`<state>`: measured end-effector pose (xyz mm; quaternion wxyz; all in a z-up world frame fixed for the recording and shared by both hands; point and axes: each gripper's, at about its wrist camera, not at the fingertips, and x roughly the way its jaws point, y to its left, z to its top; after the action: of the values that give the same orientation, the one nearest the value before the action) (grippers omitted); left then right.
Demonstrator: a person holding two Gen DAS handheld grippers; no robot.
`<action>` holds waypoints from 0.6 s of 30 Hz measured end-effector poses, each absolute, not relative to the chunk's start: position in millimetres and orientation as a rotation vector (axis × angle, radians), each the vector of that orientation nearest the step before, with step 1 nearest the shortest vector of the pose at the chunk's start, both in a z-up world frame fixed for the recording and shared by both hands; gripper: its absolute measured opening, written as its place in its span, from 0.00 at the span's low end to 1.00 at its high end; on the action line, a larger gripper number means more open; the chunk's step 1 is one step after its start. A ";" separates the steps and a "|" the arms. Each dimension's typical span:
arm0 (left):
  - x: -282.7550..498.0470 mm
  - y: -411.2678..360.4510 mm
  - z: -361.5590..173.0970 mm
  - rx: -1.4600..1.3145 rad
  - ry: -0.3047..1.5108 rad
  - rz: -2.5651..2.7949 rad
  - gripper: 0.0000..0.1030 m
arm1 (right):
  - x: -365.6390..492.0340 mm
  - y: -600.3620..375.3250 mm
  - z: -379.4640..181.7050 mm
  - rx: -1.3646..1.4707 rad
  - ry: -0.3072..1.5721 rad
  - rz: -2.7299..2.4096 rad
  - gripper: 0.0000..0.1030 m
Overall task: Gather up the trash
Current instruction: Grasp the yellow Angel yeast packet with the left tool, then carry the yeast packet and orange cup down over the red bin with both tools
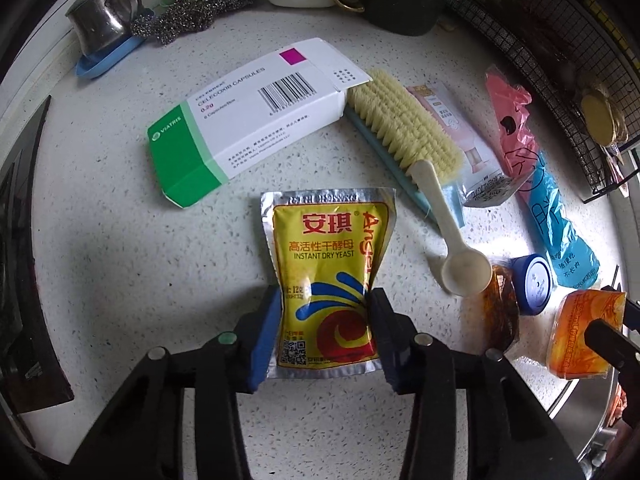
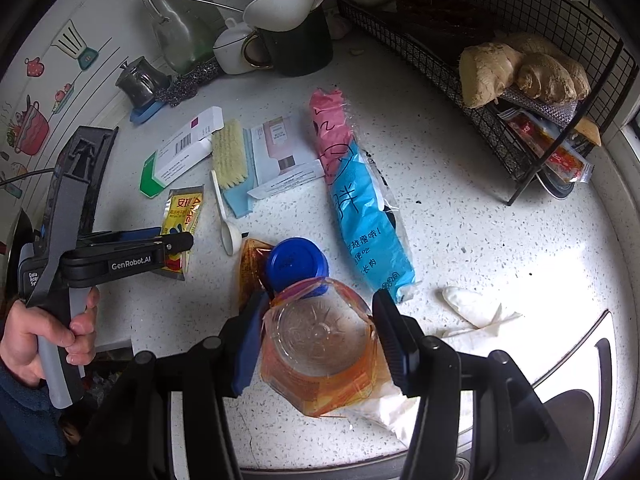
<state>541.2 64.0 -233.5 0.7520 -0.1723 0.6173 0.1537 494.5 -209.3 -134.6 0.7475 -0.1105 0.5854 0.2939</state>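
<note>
My left gripper (image 1: 325, 300) is shut on a yellow yeast packet (image 1: 328, 280), pinching its waist on the white speckled counter (image 1: 140, 260); it also shows in the right wrist view (image 2: 176, 240) with the packet (image 2: 185, 208). My right gripper (image 2: 320, 308) is shut on a clear plastic bottle with orange label (image 2: 320, 348) and blue cap (image 2: 296, 260). The bottle also shows in the left wrist view (image 1: 584, 332). Other trash lies around: a green-white medicine box (image 1: 248, 116), a pink-blue wrapper (image 2: 360, 208), a brown wrapper (image 2: 252, 264).
A scrub brush (image 1: 400, 128), a white plastic spoon (image 1: 452, 248) and a pink sachet (image 1: 460, 132) lie mid-counter. A crumpled tissue (image 2: 476, 308) lies right. A black wire rack (image 2: 500, 120) with ginger stands back right. Cups, a steel pot (image 1: 100, 20) and scourers line the back.
</note>
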 end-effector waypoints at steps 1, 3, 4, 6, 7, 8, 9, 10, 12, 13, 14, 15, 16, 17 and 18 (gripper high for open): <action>534.8 59.4 -233.7 -0.365 1.351 0.326 0.39 | 493.3 -207.9 -134.5 -0.243 1.281 0.644 0.49; 519.0 60.1 -228.9 -0.358 1.359 0.301 0.38 | 490.2 -204.7 -134.0 -0.244 1.282 0.645 0.49; 512.2 53.4 -227.4 -0.359 1.359 0.290 0.38 | 488.5 -203.1 -133.4 -0.244 1.282 0.646 0.49; 504.8 42.8 -223.0 -0.352 1.352 0.269 0.38 | 484.0 -199.8 -131.8 -0.245 1.282 0.648 0.49; 500.3 40.6 -219.6 -0.344 1.346 0.259 0.38 | 481.2 -198.1 -130.6 -0.247 1.281 0.651 0.49; 497.3 38.8 -216.0 -0.334 1.342 0.247 0.38 | 477.8 -196.3 -129.5 -0.251 1.280 0.653 0.49; 492.4 35.6 -212.3 -0.327 1.337 0.233 0.38 | 474.2 -194.5 -128.3 -0.256 1.279 0.655 0.49; 493.1 31.3 -212.2 -0.323 1.335 0.222 0.38 | 470.3 -192.1 -127.3 -0.261 1.277 0.657 0.49; 485.0 25.1 -207.3 -0.316 1.331 0.200 0.38 | 462.3 -189.2 -124.1 -0.270 1.273 0.661 0.49; 480.1 23.8 -205.0 -0.310 1.328 0.194 0.38 | 458.3 -188.0 -122.6 -0.272 1.270 0.663 0.49; 472.5 20.3 -200.2 -0.307 1.325 0.188 0.38 | 454.4 -186.6 -121.3 -0.274 1.268 0.665 0.49; 470.9 23.1 -200.3 -0.305 1.323 0.183 0.38 | 450.0 -185.3 -119.6 -0.275 1.265 0.668 0.49; 460.8 19.0 -192.8 -0.302 1.320 0.182 0.38 | 444.9 -184.4 -117.6 -0.275 1.260 0.671 0.49; 455.9 19.7 -190.7 -0.298 1.316 0.180 0.38 | 439.9 -183.3 -116.0 -0.273 1.257 0.675 0.49; 449.9 20.1 -186.1 -0.294 1.311 0.180 0.38 | 434.6 -181.6 -114.6 -0.273 1.256 0.681 0.49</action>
<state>449.9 20.1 -186.1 0.7790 -0.1362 0.6063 0.0834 434.6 -181.6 -114.6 0.7470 -0.1248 0.5741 0.3112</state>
